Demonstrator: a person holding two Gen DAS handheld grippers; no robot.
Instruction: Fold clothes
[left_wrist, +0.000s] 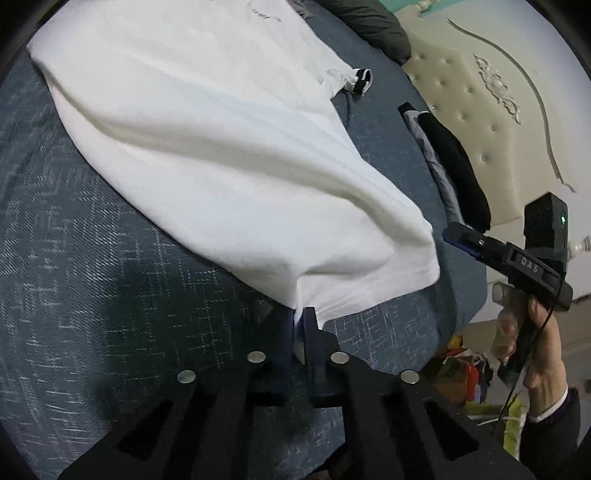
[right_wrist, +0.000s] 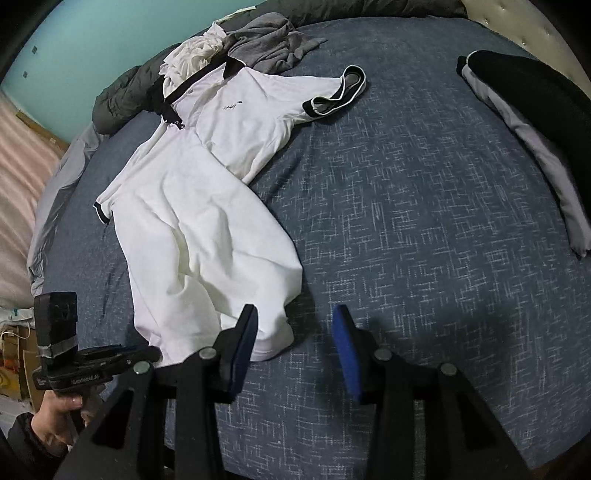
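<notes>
A white polo shirt (right_wrist: 199, 206) with black trim on collar and sleeve cuffs is lying on the bed, on a blue-grey bedcover (right_wrist: 424, 240) with a pale crosshatch pattern. In the right wrist view the shirt is stretching from the far left part of the bed toward the near edge, with its collar far away and its hem close to the cameras. One sleeve with a black cuff (right_wrist: 332, 99) is spreading out to the right.

The left gripper (left_wrist: 298, 325) is pinching the hem corner of the shirt; its two fingers are standing almost together with white cloth between them, and the fabric is pulling up into long folds from that point. In the right wrist view this same gripper (right_wrist: 122, 354) is showing at the lower left, with a hand (right_wrist: 59, 410) around its handle.

The right gripper (right_wrist: 295, 350) is hovering over the bedcover with its blue-padded fingers set wide apart and nothing between them; its left finger is overlapping the shirt hem in the picture, but I cannot tell if it is touching. In the left wrist view it (left_wrist: 458, 236) is hanging just beside the hem.

Behind the shirt, a grey garment (right_wrist: 273, 40) and a dark pillow (right_wrist: 122, 99) are lying. A folded black and grey garment (right_wrist: 532, 122) is resting well apart on the right, near a cream tufted headboard (left_wrist: 491, 122).
</notes>
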